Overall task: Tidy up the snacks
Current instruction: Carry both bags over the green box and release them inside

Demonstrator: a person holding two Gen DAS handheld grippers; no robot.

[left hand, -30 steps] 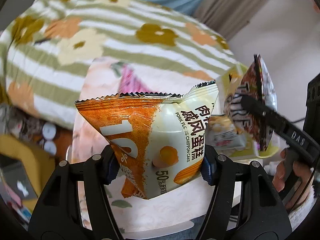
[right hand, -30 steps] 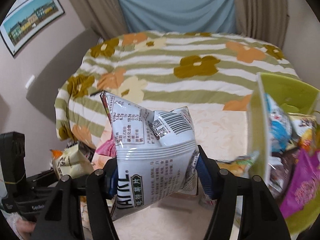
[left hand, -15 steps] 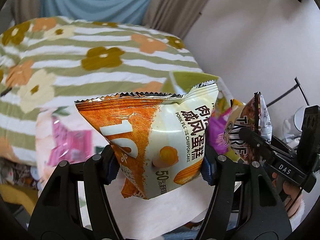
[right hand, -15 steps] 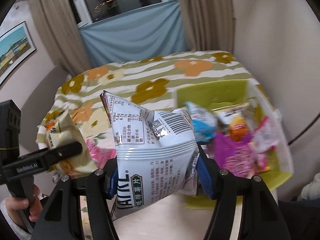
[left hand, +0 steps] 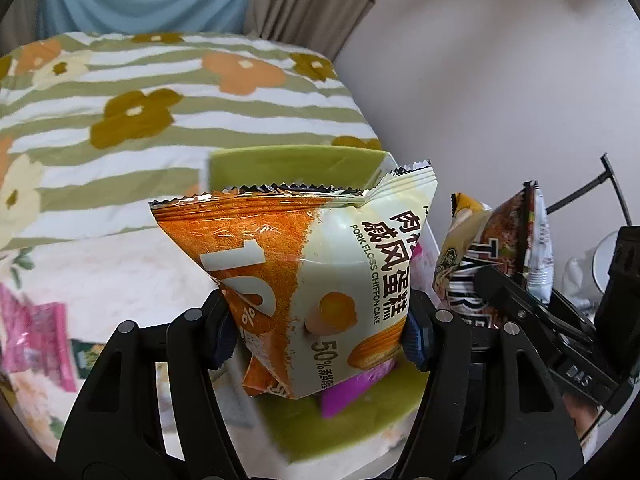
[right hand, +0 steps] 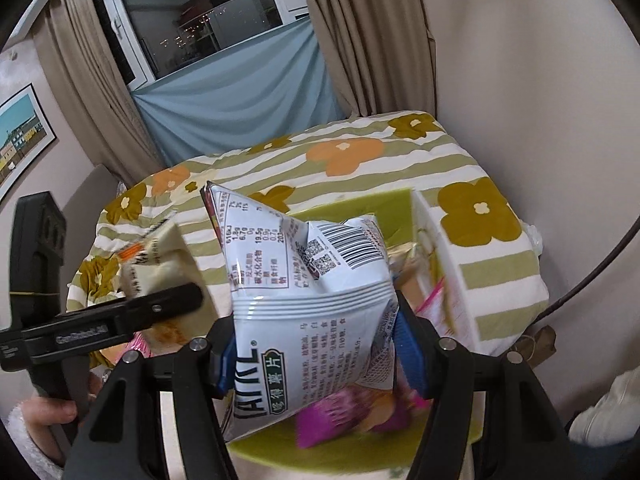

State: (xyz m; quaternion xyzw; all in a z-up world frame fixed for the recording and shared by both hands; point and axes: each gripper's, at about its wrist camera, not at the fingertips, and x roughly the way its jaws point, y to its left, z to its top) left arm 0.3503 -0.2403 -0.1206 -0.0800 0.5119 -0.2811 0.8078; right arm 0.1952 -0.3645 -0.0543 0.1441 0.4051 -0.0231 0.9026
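A bed with a green-striped flower quilt (left hand: pixel 168 92) fills the background, and in front of it sits the green bin (right hand: pixel 360 208) of snacks. Above the bin, the left gripper (left hand: pixel 316 332) clamps an orange-and-cream chiffon cake packet (left hand: pixel 304 280), while beside it the right gripper (right hand: pixel 312 356) pinches a white chip bag (right hand: pixel 304 280).

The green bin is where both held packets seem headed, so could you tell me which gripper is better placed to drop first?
Probably the right. The right gripper holds its white chip packet over the green bin. The left gripper, holding the pork floss cake packet, seems nearer the bin's edge.
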